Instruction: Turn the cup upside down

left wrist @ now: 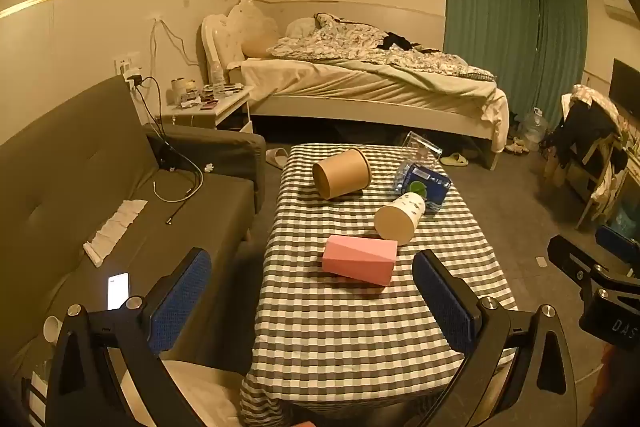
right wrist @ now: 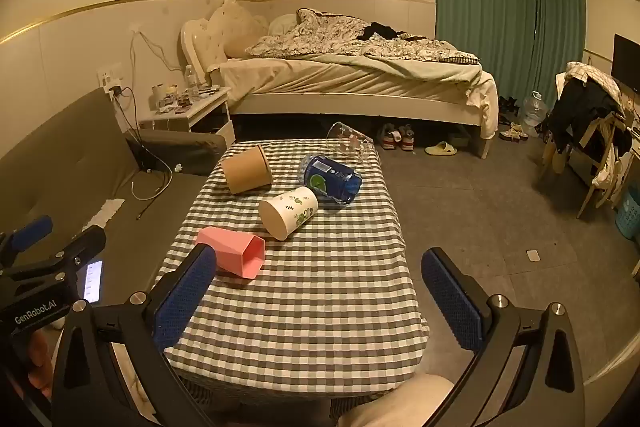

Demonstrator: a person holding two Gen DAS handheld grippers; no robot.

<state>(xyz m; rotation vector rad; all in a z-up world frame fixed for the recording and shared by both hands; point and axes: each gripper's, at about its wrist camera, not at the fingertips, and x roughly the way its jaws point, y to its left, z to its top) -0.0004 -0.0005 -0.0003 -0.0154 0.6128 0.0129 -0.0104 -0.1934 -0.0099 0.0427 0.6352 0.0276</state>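
Observation:
Several cups lie on their sides on a checkered table (left wrist: 340,327) (right wrist: 320,307). Nearest is a pink faceted cup (left wrist: 360,259) (right wrist: 232,251). Behind it lie a white leaf-print cup (left wrist: 400,217) (right wrist: 289,211), a brown paper cup (left wrist: 342,173) (right wrist: 247,169), a blue cup (left wrist: 424,183) (right wrist: 330,181) and a clear glass cup (left wrist: 420,147) (right wrist: 352,141). My left gripper (left wrist: 312,295) is open and empty above the table's near end. My right gripper (right wrist: 320,291) is open and empty, its left finger close beside the pink cup.
A grey sofa (left wrist: 120,207) stands left of the table with a lit phone (left wrist: 118,290) and cables on it. A bed (left wrist: 360,83) and nightstand (left wrist: 208,107) lie behind. A chair with clothes (right wrist: 592,131) stands right. The other gripper shows at the edge of each view (left wrist: 592,279) (right wrist: 52,263).

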